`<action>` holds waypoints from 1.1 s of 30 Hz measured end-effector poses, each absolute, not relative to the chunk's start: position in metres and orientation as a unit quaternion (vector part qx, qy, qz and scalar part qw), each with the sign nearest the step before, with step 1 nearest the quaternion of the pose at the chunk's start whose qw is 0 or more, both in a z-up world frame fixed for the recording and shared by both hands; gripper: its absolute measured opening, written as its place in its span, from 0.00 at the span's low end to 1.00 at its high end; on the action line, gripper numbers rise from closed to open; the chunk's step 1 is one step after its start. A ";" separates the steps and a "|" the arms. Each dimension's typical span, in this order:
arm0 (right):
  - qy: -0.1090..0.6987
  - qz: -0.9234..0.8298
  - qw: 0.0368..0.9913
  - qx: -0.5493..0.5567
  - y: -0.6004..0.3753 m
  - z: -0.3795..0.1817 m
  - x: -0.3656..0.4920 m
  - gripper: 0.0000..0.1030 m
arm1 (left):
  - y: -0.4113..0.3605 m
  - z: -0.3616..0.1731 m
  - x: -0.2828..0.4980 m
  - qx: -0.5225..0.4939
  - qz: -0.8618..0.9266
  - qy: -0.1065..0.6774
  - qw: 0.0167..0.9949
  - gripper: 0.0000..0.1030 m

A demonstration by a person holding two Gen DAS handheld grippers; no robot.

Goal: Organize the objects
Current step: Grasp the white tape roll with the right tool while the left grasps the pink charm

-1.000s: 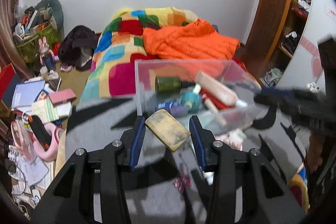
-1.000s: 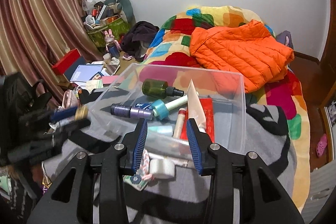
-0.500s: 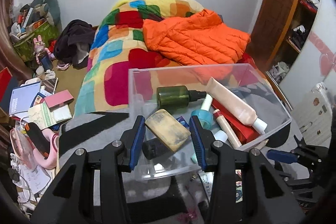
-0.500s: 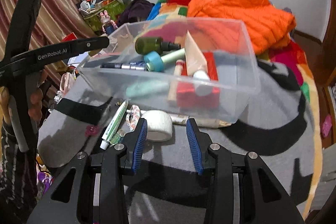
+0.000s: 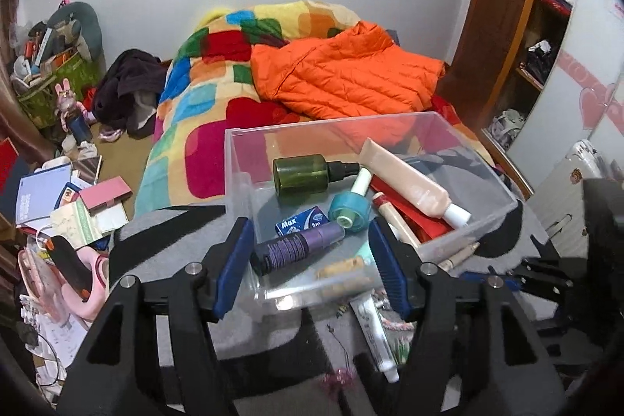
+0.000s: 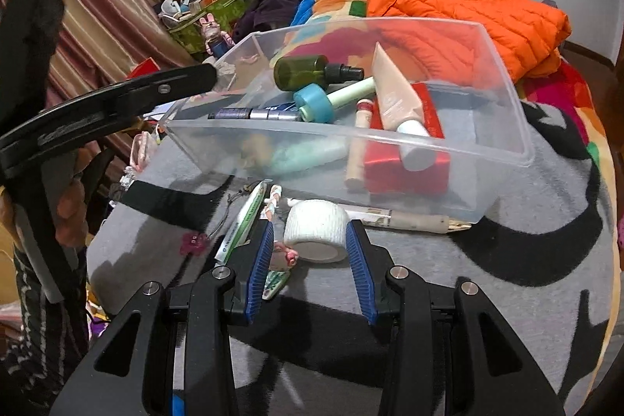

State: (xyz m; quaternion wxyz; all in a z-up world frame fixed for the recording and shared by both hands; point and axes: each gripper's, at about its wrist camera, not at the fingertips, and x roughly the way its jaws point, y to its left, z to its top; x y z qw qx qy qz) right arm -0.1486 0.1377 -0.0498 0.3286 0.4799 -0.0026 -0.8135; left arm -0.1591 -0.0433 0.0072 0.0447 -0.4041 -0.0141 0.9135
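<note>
Grey blanket (image 6: 487,299) on bed: my left tool (image 5: 312,260), jaws just opening, empty, above clear bin (image 5: 483,217); right tool (image 6: 308,256) apart, straddling white tape roll (image 6: 316,229) for pickup.

Lit evenly and brightly from overhead indoor light; no visible lamp. Soft dark shadows cast beneath the right gripper (image 6: 308,258) onto the grey blanket (image 6: 507,299) and under the clear bin (image 6: 503,143). Faint reflections on the bin walls, colours of the bedding showing through. Strong fisheye bending toward the edges, with black vignette in all corners. Centre sharp in both views; tan item behind the bin's near wall smeared in the left wrist view.
</note>
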 end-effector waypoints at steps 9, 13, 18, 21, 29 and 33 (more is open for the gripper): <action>-0.015 -0.810 0.318 0.492 0.140 -0.062 -0.157 0.34 | -0.048 -0.017 -0.113 -0.428 0.903 -0.013 0.046 0.59; -0.025 -0.804 0.323 0.498 0.139 -0.066 -0.158 0.34 | -0.048 -0.036 -0.097 -0.446 0.894 -0.022 0.051 0.56; -0.027 -0.815 0.315 0.486 0.142 -0.061 -0.154 0.33 | -0.042 -0.055 -0.087 -0.464 0.883 -0.028 0.065 0.47; -0.025 -0.825 0.306 0.474 0.148 -0.054 -0.150 0.33 | -0.038 -0.064 -0.084 -0.470 0.879 -0.032 0.076 0.47; -0.020 -0.851 0.276 0.445 0.168 -0.034 -0.138 0.33 | -0.028 -0.077 -0.079 -0.458 0.887 -0.005 0.058 0.26; -0.028 -0.857 0.275 0.435 0.177 -0.025 -0.133 0.33 | -0.033 -0.073 -0.074 -0.455 0.889 -0.020 0.053 0.26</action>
